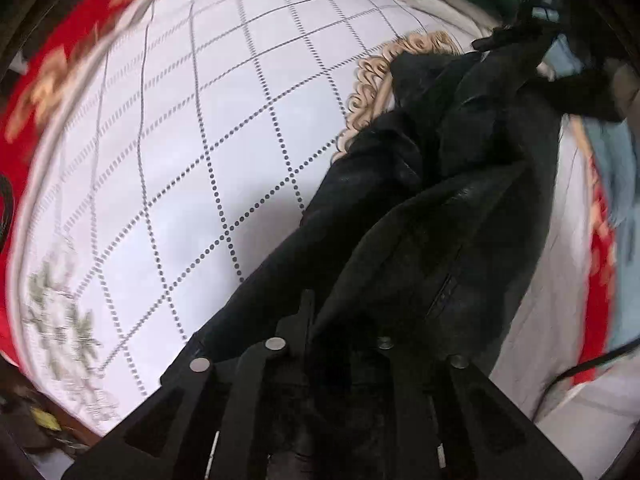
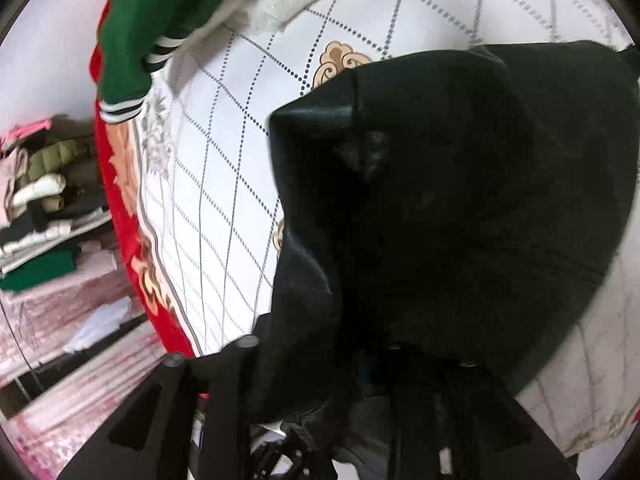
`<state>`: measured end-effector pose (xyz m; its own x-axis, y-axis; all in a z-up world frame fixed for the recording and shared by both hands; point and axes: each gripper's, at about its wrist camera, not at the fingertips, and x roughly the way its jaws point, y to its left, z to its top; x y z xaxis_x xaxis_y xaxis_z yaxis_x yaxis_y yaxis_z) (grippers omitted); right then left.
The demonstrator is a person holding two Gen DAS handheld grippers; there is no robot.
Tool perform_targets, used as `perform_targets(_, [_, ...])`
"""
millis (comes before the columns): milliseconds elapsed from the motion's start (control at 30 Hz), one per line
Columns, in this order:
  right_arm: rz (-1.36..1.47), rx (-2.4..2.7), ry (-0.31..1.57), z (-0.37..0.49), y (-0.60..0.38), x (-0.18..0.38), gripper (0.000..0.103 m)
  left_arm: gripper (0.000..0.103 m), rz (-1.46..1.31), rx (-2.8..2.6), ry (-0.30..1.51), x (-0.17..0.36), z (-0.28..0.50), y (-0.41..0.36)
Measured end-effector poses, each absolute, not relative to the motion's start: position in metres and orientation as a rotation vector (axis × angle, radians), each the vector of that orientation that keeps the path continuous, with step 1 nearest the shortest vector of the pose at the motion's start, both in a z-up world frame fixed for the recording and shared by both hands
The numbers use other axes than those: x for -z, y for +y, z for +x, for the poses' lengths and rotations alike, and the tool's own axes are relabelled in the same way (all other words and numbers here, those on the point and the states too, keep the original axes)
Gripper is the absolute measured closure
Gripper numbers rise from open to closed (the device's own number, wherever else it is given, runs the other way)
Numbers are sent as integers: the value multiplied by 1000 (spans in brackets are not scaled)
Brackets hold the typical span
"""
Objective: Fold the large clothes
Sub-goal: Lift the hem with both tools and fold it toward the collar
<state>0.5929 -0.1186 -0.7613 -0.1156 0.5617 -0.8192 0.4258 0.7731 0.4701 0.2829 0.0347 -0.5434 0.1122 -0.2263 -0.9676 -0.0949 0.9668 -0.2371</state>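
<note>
Item: black leather jacket (image 1: 440, 208), lifted over the quilted bedspread (image 1: 200, 120), one edge clamped in my left gripper (image 1: 344, 344) and right gripper (image 2: 356, 356); step: carry-over fold; next needs lowering level, edges aligned

The left gripper (image 1: 332, 344) was matte black plastic, its angular finger arms studded with round grey metal pins and cut with recessed slots. The right gripper (image 2: 320, 360) matched it: black arms, grey pins, rectangular cut-outs near its base.

A home bedroom: patterned quilt (image 1: 240, 120) on a bed, folded clothes stack (image 2: 40, 216) alongside.
</note>
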Motion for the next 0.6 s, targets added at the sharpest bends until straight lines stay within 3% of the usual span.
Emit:
perform_targets(67, [860, -187, 1738, 598, -117, 768, 33, 84, -353, 121, 1445, 543, 282, 47])
perform_targets(100, [915, -227, 1711, 600, -119, 765, 28, 69, -377, 134, 1425, 539, 282, 52])
perform_targets(133, [937, -250, 1695, 599, -120, 763, 28, 39, -392, 139, 1405, 534, 281, 57])
perform_targets(200, [960, -307, 1643, 598, -128, 746, 28, 9, -446, 147, 1351, 519, 281, 67])
perform_targets(333, [878, -353, 1549, 587, -144, 712, 28, 9, -429, 82, 1297, 502, 287, 75])
perform_targets(367, [853, -361, 1551, 584, -144, 712, 32, 9, -427, 73, 1289, 501, 290, 76])
perform_targets(400, [843, -382, 1561, 583, -140, 718, 53, 9, -415, 54, 1280, 501, 296, 75])
perform_targets(433, [835, -392, 1574, 584, -134, 724, 65, 9, -402, 45, 1279, 503, 300, 72])
perform_targets(600, [683, -343, 1672, 607, -108, 797, 83, 9, -305, -36, 1285, 517, 329, 44])
